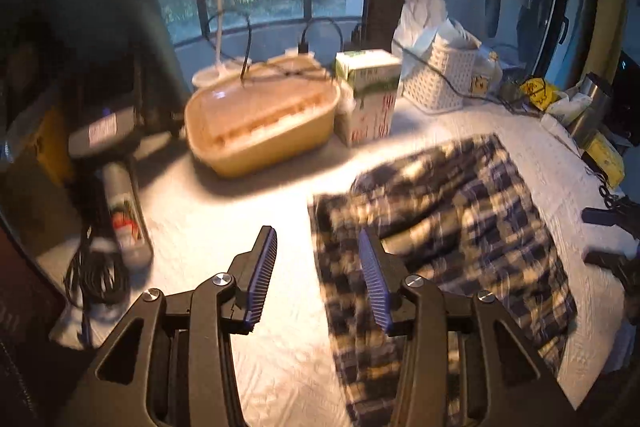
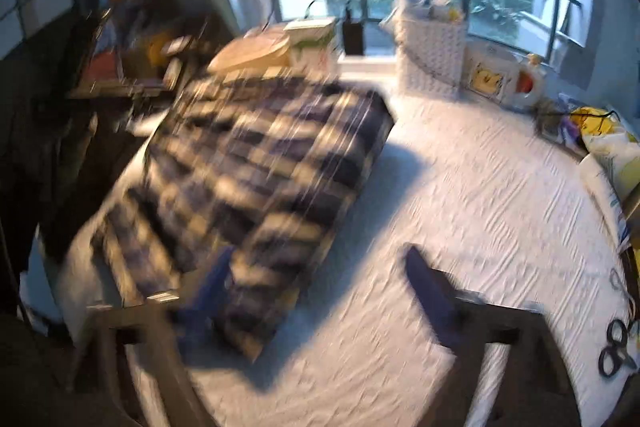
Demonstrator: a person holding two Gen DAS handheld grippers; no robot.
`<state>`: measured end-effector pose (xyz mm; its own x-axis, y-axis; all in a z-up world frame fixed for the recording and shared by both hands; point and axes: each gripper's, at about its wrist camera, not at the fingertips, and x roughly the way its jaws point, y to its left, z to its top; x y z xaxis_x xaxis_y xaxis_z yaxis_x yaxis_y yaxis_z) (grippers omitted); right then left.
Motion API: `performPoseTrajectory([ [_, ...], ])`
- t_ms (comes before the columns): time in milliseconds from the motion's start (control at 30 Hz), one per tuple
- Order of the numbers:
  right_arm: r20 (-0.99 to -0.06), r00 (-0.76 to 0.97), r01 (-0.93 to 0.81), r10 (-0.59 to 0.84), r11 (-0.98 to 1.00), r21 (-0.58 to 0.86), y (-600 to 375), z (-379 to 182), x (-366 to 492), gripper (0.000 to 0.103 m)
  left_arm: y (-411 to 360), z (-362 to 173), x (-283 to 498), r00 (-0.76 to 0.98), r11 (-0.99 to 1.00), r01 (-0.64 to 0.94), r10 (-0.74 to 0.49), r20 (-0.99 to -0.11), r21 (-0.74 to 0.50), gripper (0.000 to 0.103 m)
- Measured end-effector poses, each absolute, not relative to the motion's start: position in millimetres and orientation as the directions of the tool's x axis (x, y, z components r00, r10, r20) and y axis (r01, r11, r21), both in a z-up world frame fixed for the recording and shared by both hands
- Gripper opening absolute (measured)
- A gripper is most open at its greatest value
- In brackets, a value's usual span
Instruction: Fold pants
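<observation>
The plaid pants [image 1: 440, 227] lie folded into a rough rectangle on the white textured cover of the bench [image 1: 240, 219], dark blue and cream checks showing, one thicker fold across the middle. In the left wrist view they sit to the right of centre; in the right wrist view they [image 2: 256, 187] lie to the left, much blurred.

The left tool [image 1: 318, 277] hangs above the bench at the pants' near left edge, its ribbed blue pads parted with nothing between them — released. One pad stands over bare cover, the other over the plaid cloth.

The right tool [image 2: 316, 287] is also released, its jaws wide apart and empty; the left finger overlaps the near corner of the pants in the picture, the right one stands over bare cover. Whether it touches the cloth I cannot tell — the blur is too heavy.

Behind the pants stand a beige tub [image 1: 260, 123], a green-and-white carton [image 1: 368, 95] and a white lattice basket [image 1: 440, 75]. Scissors [image 2: 616, 343] lie at the bench's right edge.
</observation>
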<state>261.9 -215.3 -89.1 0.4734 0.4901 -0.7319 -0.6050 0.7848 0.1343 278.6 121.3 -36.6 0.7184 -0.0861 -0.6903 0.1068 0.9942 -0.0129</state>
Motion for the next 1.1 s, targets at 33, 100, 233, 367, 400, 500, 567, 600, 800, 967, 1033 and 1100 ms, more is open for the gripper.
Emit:
performPoseTrajectory([
  [33,-0.720,0.480,-0.592,0.502,0.791,0.157,-215.4,-89.6,269.7,0.049,116.9,-33.9,281.4,0.724,0.992,0.125,-0.102,-0.683,-0.016,0.043],
  [100,-0.708,0.474,-0.568,0.523,0.796,0.209,-212.6,-95.7,288.4,0.045,105.0,-31.1,287.3,0.731,0.984,0.178,-0.141,-0.668,-0.013,0.043],
  [233,-0.709,0.459,-0.558,0.536,0.795,0.239,-200.9,-103.1,315.1,0.038,84.3,-42.6,309.6,0.700,0.970,0.238,-0.139,-0.701,0.045,0.043],
  [367,-0.717,0.460,-0.586,0.525,0.786,0.199,-185.6,-100.4,339.2,0.038,87.0,-59.8,332.3,0.666,0.972,0.227,-0.110,-0.738,0.060,0.043],
  [400,-0.721,0.463,-0.590,0.517,0.786,0.185,-183.0,-100.1,347.6,0.038,90.7,-63.7,338.0,0.659,0.974,0.221,-0.111,-0.743,0.050,0.043],
  [500,-0.735,0.444,-0.599,0.511,0.780,0.181,-175.2,-104.4,374.8,0.038,96.9,-72.0,347.6,0.645,0.978,0.209,-0.120,-0.755,0.024,0.043],
  [567,-0.752,0.429,-0.607,0.500,0.777,0.170,-167.6,-111.6,391.5,0.038,98.2,-77.3,353.3,0.638,0.978,0.206,-0.119,-0.761,0.020,0.043],
  [600,-0.763,0.420,-0.607,0.491,0.777,0.166,-163.2,-115.8,400.8,0.038,99.0,-80.8,357.0,0.633,0.978,0.206,-0.118,-0.765,0.019,0.043],
  [800,-0.788,0.403,-0.621,0.465,0.772,0.139,-144.4,-131.0,434.6,0.038,106.2,-92.4,370.0,0.621,0.981,0.195,-0.132,-0.773,-0.010,0.046],
  [967,-0.778,0.423,-0.605,0.466,0.784,0.140,-146.7,-131.4,453.0,0.038,119.6,-96.8,371.0,0.622,0.984,0.169,-0.150,-0.768,-0.056,0.056],
  [1033,-0.770,0.426,-0.582,0.475,0.796,0.169,-153.7,-128.1,458.5,0.038,123.2,-94.9,368.7,0.616,0.986,0.150,-0.154,-0.772,-0.077,0.056],
  [1100,-0.759,0.499,-0.531,0.418,0.840,0.113,-164.5,-118.3,455.9,0.038,124.9,-88.2,364.0,0.627,0.987,0.144,-0.151,-0.764,-0.077,0.056],
])
